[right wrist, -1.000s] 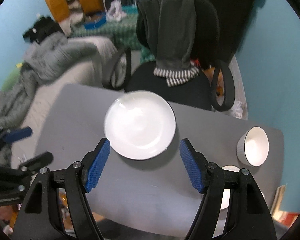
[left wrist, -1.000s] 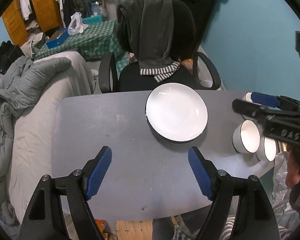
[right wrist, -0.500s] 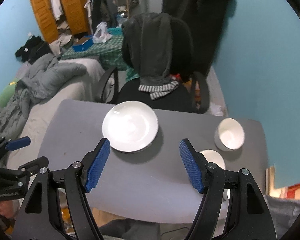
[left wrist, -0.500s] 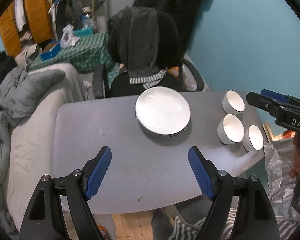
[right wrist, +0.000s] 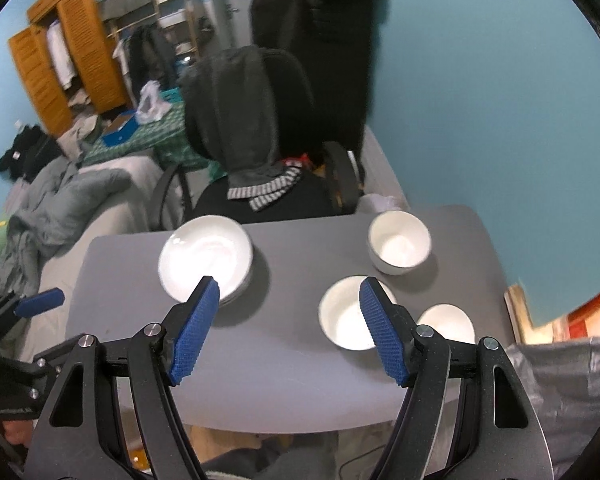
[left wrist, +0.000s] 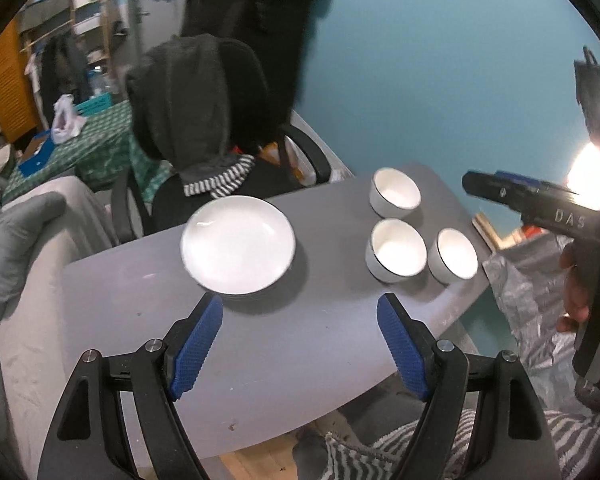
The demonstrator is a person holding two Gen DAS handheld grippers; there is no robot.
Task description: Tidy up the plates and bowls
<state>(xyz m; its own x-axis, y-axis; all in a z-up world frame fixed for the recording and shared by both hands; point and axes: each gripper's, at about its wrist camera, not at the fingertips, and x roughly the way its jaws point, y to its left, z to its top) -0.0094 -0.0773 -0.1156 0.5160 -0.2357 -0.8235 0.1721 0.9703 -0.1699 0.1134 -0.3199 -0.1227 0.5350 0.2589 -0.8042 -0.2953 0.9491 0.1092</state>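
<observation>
Your left gripper [left wrist: 300,346] and right gripper [right wrist: 288,330] both hover above the grey table [left wrist: 260,360] with fingers spread wide, gripping nothing. The stacked plates [left wrist: 238,250] sit at 11 o'clock from your left gripper; three white bowls [left wrist: 396,250] cluster at 1 o'clock, apart from the plates.

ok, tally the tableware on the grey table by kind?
Stack of white plates: 1, how many in it I can't tell
White bowls: 3
Total: 4 separate items, none held
</observation>
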